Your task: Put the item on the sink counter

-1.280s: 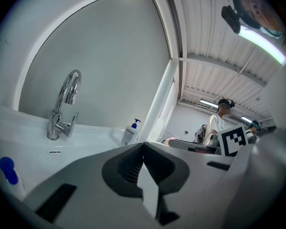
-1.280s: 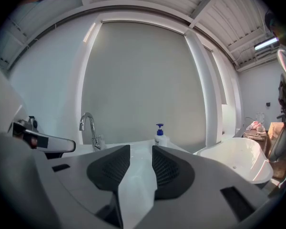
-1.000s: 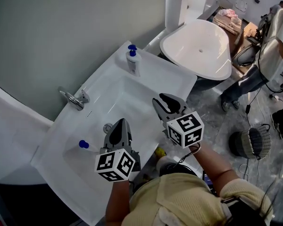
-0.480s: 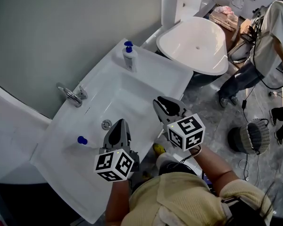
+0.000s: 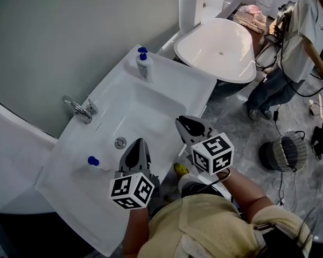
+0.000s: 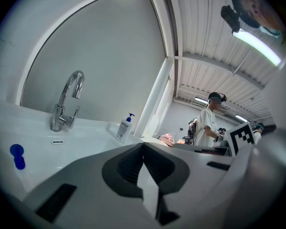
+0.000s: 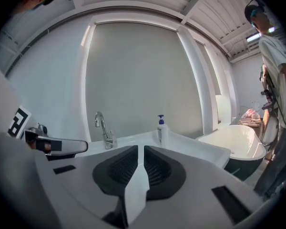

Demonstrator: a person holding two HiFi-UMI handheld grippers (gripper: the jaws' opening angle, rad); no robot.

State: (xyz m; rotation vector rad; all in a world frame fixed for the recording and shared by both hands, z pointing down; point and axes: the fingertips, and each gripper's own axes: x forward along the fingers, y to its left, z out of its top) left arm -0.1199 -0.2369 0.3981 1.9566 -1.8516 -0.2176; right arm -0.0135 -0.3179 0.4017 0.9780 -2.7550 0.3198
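The white plastic pump bottle with its blue nozzle stands upright on the far corner of the glossy white counter, beside the rectangular basin. A curved chrome tap sits at the back rim. The right tongs have just been closing to a thin slit, empty; the left tongs are pressed together, empty.
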